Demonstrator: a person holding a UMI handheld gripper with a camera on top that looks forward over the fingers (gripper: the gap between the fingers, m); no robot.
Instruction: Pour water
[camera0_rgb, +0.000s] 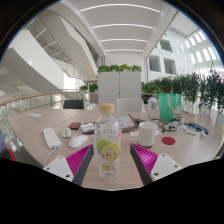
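So the water bottle (108, 143) is upright right between the gripper (109, 158) fingers – clear plastic, white cap, yellow-green label. Both pink pads (80, 158) sit tight against its sides, so the jaws are pinching the bottle. Just beyond it to the right there's a white cup (147, 133) on the table (35, 125), with a red coaster (169, 141) a bit further right. Behind the bottle is a book (122, 123), and off to the left a white mouse (78, 141) and a white remote-looking thing (51, 137). Far right – a green bag (171, 105) in front of some plants (205, 92).
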